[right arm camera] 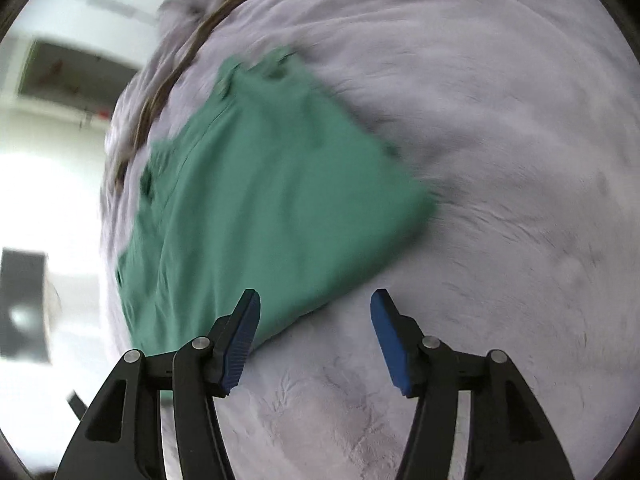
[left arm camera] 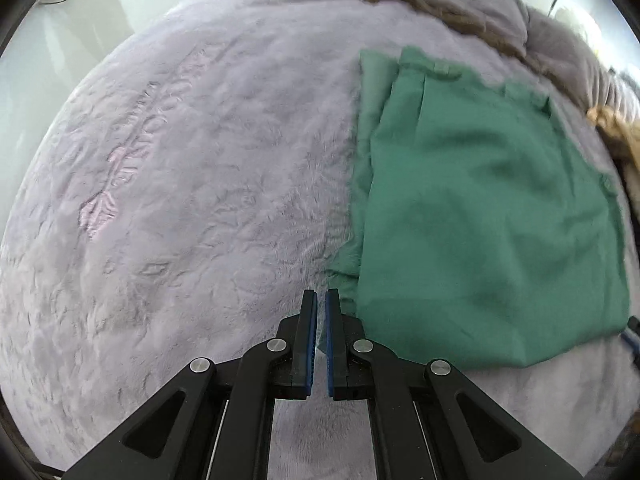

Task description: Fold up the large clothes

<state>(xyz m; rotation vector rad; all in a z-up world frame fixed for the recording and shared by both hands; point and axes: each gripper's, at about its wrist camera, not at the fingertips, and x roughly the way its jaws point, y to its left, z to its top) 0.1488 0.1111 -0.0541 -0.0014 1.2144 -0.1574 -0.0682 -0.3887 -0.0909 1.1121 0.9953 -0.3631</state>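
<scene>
We are keeping the left gripper (left arm camera: 321,300) clenched: its two blue pads (left arm camera: 311,344) are standing almost together with only a thin slit between them, and nothing is caught there. The tips are hanging just over the lilac blanket (left arm camera: 180,184), right beside the near left corner of the green garment (left arm camera: 480,208), apart from it as far as we can tell.

We are holding the right gripper (right arm camera: 316,300) released, its fingers (right arm camera: 384,312) spread wide with bare blanket (right arm camera: 500,160) showing in the gap. The left finger is overlapping the garment's (right arm camera: 260,200) near edge in the right wrist view, but whether it is touching the cloth we cannot tell; the right finger is standing clear over the blanket.

The garment is lying folded into a rough rectangle on the blanket, with a second layer peeking out along its left side in the left wrist view, and a small tab and seams showing at its far end. In the right wrist view it is running diagonally away from the gripper, blurred.

Beyond it a brown strip (left arm camera: 432,8) is crossing the bunched far part of the blanket. Pale walls are showing past the blanket's edge.
</scene>
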